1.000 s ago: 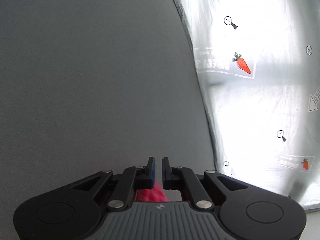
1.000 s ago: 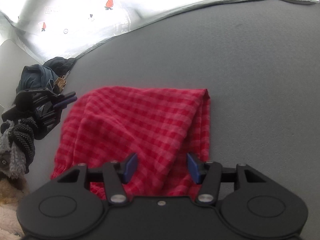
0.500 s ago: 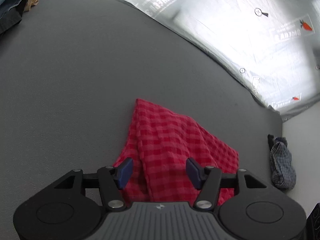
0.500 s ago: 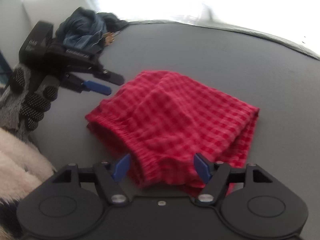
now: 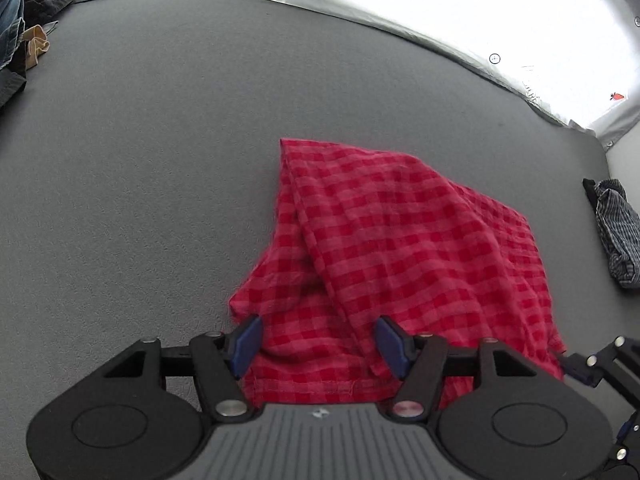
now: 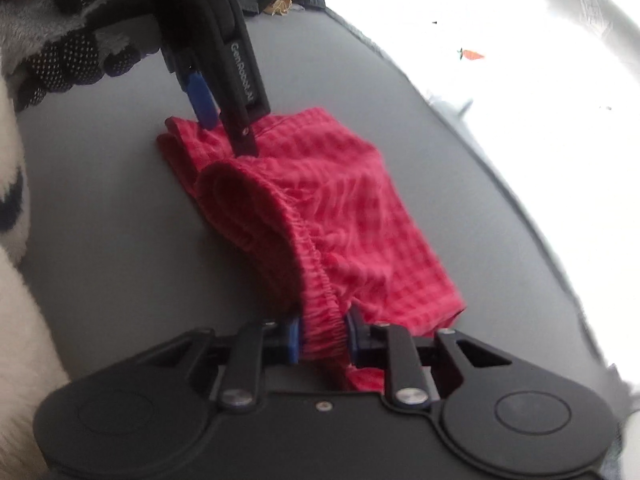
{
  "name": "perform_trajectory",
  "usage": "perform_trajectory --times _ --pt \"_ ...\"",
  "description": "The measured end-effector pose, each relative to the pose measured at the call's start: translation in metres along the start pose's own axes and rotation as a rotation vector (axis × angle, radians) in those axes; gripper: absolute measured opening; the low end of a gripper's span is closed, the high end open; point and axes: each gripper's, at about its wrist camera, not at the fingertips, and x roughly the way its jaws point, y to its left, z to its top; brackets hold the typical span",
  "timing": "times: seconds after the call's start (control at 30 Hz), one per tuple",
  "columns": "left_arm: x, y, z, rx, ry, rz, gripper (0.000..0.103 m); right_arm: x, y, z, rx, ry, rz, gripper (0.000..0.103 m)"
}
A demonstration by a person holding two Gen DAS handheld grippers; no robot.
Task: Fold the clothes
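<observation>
Up close, the right tongs (image 6: 322, 338) were clamped on the gathered waistband of the red checked shorts (image 6: 320, 220), blue pads pinching the elastic edge from both sides, cloth bunched between them. From that grip the shorts ran away over the grey counter (image 6: 120, 240), the waistband arching up in a loose hoop and the rest lying rumpled on the surface. At the far end of the cloth, the left tongs (image 6: 224, 128) came down from above with a dotted glove (image 6: 72, 60) behind them, one blue pad touching the far corner. In the left wrist view, the left tongs (image 5: 318, 344) stood wide apart over the near hem of the shorts (image 5: 400, 248), holding nothing; the cloth lay below and between the pads. The fabric was doubled over there, a diagonal fold running from the near edge up to a pointed corner farther out on the counter (image 5: 140, 160). At the lower right edge, a bit of the right tongs (image 5: 588, 364) showed by the corner of the shorts. Farther right, well apart from the red cloth, a dark striped garment (image 5: 614, 232) sat at the counter's edge. Way off at the far left, a heap of dark and denim clothes (image 5: 20, 32) lay at the counter's corner. Beyond, a bright sheet (image 5: 520, 20) with small printed marks closed the scene.
</observation>
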Motion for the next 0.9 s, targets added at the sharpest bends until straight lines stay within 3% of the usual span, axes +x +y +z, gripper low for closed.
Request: perform_trajectory --times 0.1,0.23,0.4,0.5,0.6,0.8,0.9 --pt "-0.009 0.005 0.0 -0.019 0.003 -0.012 0.064 -0.008 -0.022 -0.01 0.254 0.005 0.061 0.049" --pt "-0.02 0.028 -0.011 -0.137 0.001 -0.078 0.074 -0.032 -0.067 -0.038 0.665 -0.086 0.147 0.074" --pt "-0.012 0.057 -0.011 -0.339 0.014 -0.224 0.077 -0.033 -0.1 -0.075 1.022 -0.119 0.162 0.078" --pt "0.001 0.05 -0.004 -0.331 0.03 -0.241 0.077 -0.015 -0.107 -0.085 1.116 -0.077 0.174 0.077" --pt "0.01 0.023 0.003 -0.204 0.031 -0.202 0.08 0.002 -0.107 -0.081 1.138 -0.057 0.192 0.077" --pt "0.025 -0.021 0.009 0.0 -0.023 -0.122 0.091 0.026 -0.103 -0.055 1.055 -0.03 0.166 0.078" --pt "0.031 -0.036 0.008 0.07 -0.043 -0.099 0.09 0.035 -0.098 -0.039 0.973 0.006 0.137 0.084"
